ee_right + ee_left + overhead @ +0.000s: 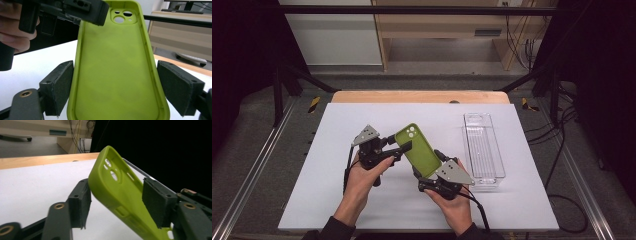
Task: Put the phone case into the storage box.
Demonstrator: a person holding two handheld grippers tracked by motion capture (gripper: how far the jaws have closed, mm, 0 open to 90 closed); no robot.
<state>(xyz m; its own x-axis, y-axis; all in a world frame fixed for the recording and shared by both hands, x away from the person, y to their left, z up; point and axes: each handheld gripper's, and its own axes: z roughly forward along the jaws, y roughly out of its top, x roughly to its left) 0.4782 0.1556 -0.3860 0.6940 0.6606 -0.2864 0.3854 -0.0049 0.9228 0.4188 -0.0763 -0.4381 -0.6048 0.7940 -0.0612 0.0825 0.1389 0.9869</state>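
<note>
A lime-green phone case (419, 150) is held up over the white table, camera cutout at the far end. My right gripper (428, 165) is shut on its near end, a pad on each long edge (115, 92); the hollow inside (115, 65) faces that camera. My left gripper (401, 145) comes in from the left at the case's upper end. In the left gripper view the case (120, 192) runs slantwise between the jaws (115, 202), one pad behind its back and the other in front of its rim. The pads stand close without visibly squeezing it, so this gripper is open.
A clear, empty, oblong plastic bin (484, 150) stands on the right of the white board (362, 120), just beyond my right hand. A wooden table edge (419, 96) runs along the back, with shelving and cables behind it. Black frame bars flank the table.
</note>
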